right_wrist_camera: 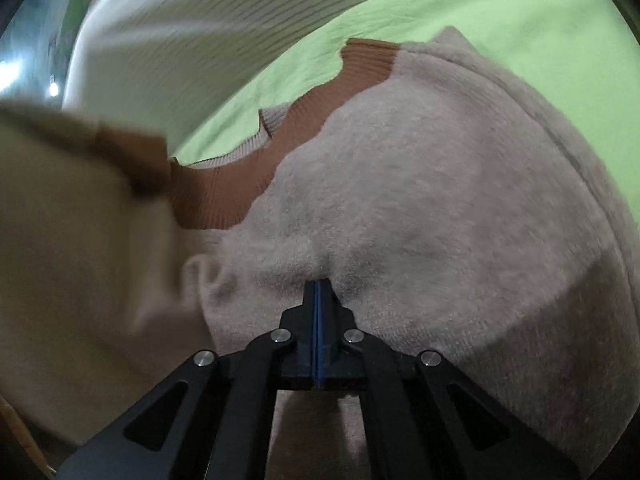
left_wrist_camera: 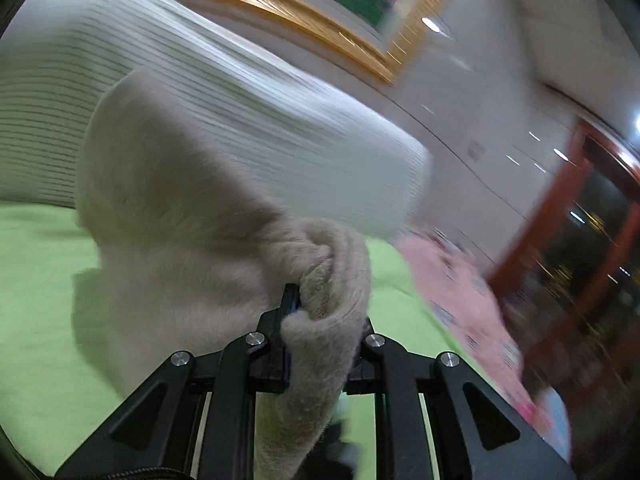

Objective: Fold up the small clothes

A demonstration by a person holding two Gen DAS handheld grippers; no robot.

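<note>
Two hand-held grippers work on one fuzzy beige sweater (right_wrist_camera: pixel 420 200) that lies on a light green bed sheet (right_wrist_camera: pixel 500 12). No brand, label or readable writing shows on the garment or anywhere else in either view. The left hand-held gripper (left_wrist_camera: pixel 320 312) is closed down on a thick bunched fold of the sweater (left_wrist_camera: pixel 180 208) — the fabric is wrapped between the black fingers and drapes over the right one, hanging lifted above the green sheet (left_wrist_camera: pixel 36 280). The right hand-held gripper (right_wrist_camera: pixel 318 292) has its jaws fully together, blue pads meeting, with the tips pressed into the fleece so that it puckers around them; whether any cloth is actually pinched I cannot tell. The sweater's brown ribbed collar (right_wrist_camera: pixel 248 172) runs as a wavy edge just above that gripper, and beyond it the sheet lies bare up to a white ribbed pillow (right_wrist_camera: pixel 192 32). At the left of the right wrist view a blurred, lifted part of the sweater (right_wrist_camera: pixel 72 220) fills the edge. In the left wrist view the same pillow (left_wrist_camera: pixel 200 92) sits behind the raised fabric, a pink patterned cloth (left_wrist_camera: pixel 472 300) borders the sheet on the right, and a gold picture frame (left_wrist_camera: pixel 304 12) hangs on the wall.
</note>
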